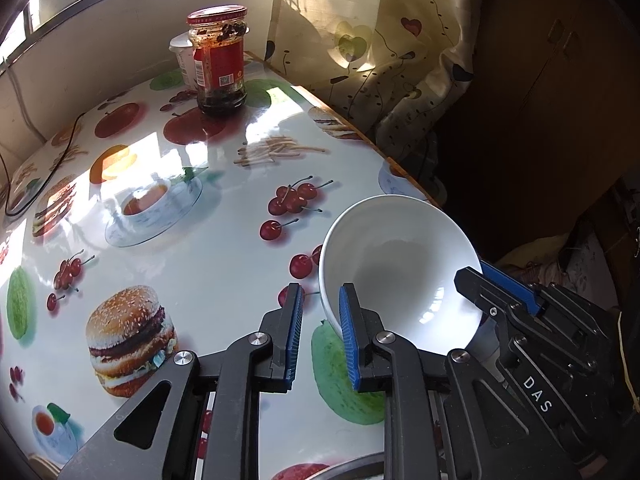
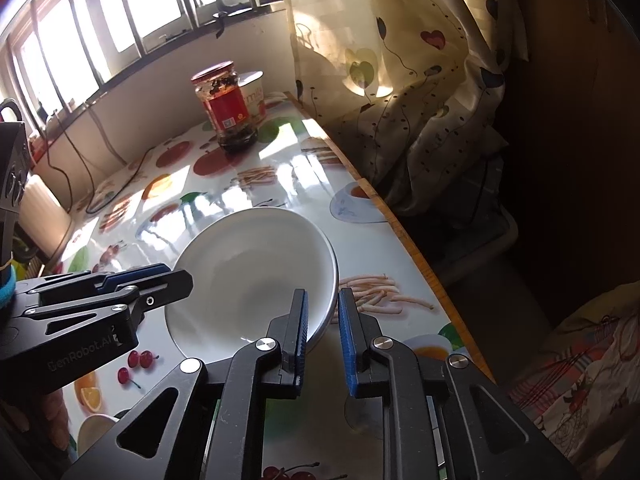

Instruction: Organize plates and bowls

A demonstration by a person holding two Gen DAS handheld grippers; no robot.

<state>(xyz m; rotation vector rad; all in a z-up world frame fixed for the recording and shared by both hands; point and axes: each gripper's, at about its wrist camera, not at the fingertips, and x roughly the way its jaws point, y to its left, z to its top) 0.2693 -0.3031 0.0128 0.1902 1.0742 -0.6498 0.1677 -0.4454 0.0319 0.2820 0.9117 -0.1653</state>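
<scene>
Two claws, left claw [image 1: 319,326] and right claw [image 2: 323,330], each pinch opposite rims of the white bowl [image 1: 400,272] near the table edge [image 2: 404,232].

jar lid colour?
Red, on the jar lid; clearest in the left wrist view.

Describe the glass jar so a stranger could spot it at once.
Start at the table with the glossy food-print cover and follow it to its far end, below the window. There stands the glass jar, upright, with a red lid, a red label and dark contents. The white cup just behind it is opaque, so the jar is the see-through one.
</scene>
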